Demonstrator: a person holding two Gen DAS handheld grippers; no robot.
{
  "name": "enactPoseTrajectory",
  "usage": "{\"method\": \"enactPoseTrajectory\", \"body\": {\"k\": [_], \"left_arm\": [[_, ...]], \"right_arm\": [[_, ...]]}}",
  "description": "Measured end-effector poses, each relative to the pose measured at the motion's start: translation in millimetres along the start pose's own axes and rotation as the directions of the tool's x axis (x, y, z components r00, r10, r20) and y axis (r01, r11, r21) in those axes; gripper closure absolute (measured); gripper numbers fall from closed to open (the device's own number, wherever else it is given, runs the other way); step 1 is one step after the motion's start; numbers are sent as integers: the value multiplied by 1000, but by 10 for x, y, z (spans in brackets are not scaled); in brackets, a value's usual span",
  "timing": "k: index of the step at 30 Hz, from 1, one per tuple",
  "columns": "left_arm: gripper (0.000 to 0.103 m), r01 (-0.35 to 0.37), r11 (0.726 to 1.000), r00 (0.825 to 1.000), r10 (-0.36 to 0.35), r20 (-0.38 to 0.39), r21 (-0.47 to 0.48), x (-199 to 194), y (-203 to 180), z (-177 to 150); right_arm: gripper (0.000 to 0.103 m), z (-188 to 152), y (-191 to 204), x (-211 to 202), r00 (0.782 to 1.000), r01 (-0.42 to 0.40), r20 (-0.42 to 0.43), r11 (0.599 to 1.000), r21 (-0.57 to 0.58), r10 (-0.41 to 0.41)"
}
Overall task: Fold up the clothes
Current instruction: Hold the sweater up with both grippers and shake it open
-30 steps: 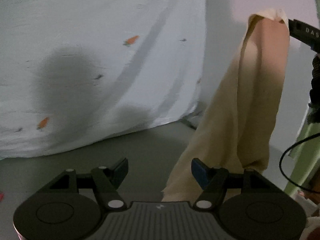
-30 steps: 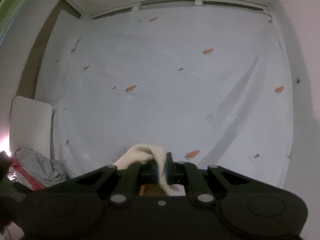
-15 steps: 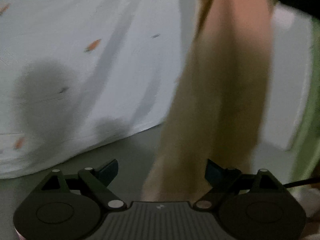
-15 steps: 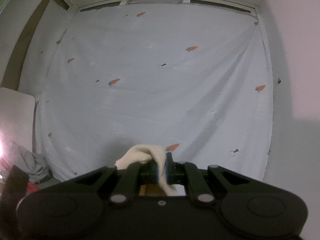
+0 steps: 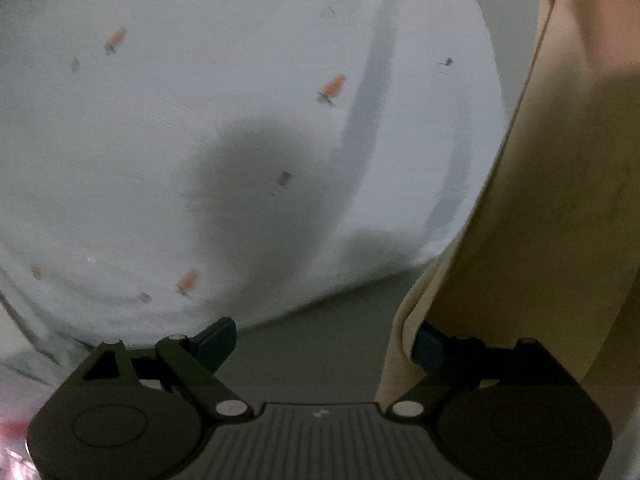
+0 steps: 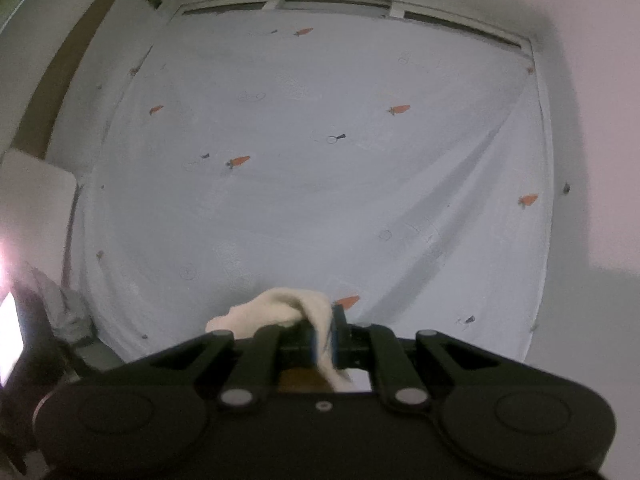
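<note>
A cream cloth (image 5: 560,200) hangs down the right side of the left wrist view. Its lower edge drapes over the right finger (image 5: 430,346) of my left gripper (image 5: 322,334). That gripper stands wide open, its pads pressing on nothing, low in front of the bed's near edge. In the right wrist view my right gripper (image 6: 324,332) is shut on a bunched corner of the same cream cloth (image 6: 276,304), held up above the white bed sheet with small carrot prints (image 6: 320,180). The rest of the cloth is hidden below that gripper.
The white sheet (image 5: 200,120) fills most of the left wrist view, with grey floor (image 5: 320,340) below its edge. A grey heap of clothes (image 6: 68,312) and a white panel (image 6: 36,192) lie left of the bed. A pale wall (image 6: 592,160) is on the right.
My left gripper's jaws have widened and it has swung toward the hanging cloth, which now fills the right side and covers its right finger. My right gripper keeps its grip.
</note>
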State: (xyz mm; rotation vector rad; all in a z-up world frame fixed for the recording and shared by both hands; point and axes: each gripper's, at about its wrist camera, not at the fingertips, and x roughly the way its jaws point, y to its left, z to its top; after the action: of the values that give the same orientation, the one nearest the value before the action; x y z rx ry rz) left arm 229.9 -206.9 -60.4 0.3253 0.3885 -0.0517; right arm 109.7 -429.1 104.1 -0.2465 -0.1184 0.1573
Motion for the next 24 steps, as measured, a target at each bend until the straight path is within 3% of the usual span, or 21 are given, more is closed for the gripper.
{"method": "enactPoseTrajectory", "body": {"k": [2,4,6,9,10,13,15,16,19,21,22,24], "left_arm": [[12,-56,998,998,55,32,23,-79,71,58],[12,-52,999,997,52,55,7,-180,217,118],[12,68,993,996,-63,56,-92,-241,438,124],[11,231,943,973,-221,72,-238,-319,754,119],[11,237,932,972,-228,63,-276,-298,796,75],[11,201,940,979,-200,34,-275,-243,741,-53],[11,216,931,975,-222,14,-294,-148,709,-127],[11,236,917,969,-248,5,-321,-73,721,-171],[11,329,804,924,-381,-4,-495,268,926,-339],[11,286,735,921,-387,-35,-615,582,1075,-484],[11,229,728,933,-353,-68,-646,699,1121,-546],[11,187,745,953,-297,-67,-641,743,1143,-594]], "right_arm": [[96,4,-4,-14,1000,20,10,1000,-9,-20],[96,30,-47,-49,999,27,26,1000,5,-27],[96,81,-76,-88,998,31,47,999,25,-32],[96,165,-100,-116,996,27,81,999,44,-31],[96,183,-91,-111,996,18,85,999,46,-22],[96,221,-11,-74,997,-15,80,999,35,12],[96,226,59,-36,997,-45,61,999,14,44],[96,224,85,-1,997,-61,46,998,16,60],[96,210,146,140,995,-101,-11,994,37,102],[96,185,168,280,991,-113,-61,991,68,117],[96,159,197,358,989,-108,-92,991,73,115],[96,90,280,515,983,-88,-155,994,66,97]]}}
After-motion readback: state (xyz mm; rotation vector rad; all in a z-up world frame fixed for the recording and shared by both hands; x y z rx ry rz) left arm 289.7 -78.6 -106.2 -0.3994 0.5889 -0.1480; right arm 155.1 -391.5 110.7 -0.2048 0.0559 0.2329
